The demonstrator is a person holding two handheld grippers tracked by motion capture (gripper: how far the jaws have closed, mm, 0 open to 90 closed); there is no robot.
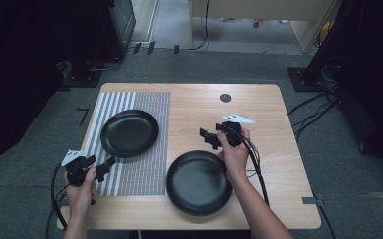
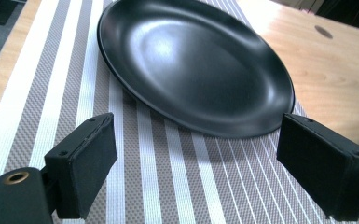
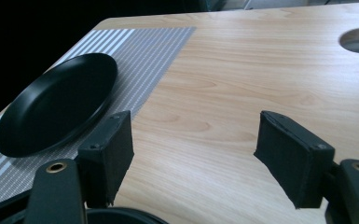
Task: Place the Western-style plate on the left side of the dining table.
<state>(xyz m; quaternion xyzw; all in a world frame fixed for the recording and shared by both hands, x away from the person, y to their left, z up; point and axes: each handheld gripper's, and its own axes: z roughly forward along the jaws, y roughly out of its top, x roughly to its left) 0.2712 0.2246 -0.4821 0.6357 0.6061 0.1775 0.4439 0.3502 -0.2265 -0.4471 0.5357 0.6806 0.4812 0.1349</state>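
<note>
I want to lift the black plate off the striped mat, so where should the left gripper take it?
Grip the plate by its raised rim on the near edge, coming in low from the left gripper side. It lies flat on the mat, so just the thin lip offers a hold.

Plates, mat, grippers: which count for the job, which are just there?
Likely in play:
plate on the mat
plate on bare wood
striped mat
left gripper, open
right gripper, open

Just there:
table's cable hole
floor cables

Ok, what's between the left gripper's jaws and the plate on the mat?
Only bare striped mat between the open left gripper and the plate, in the left gripper view.
</note>
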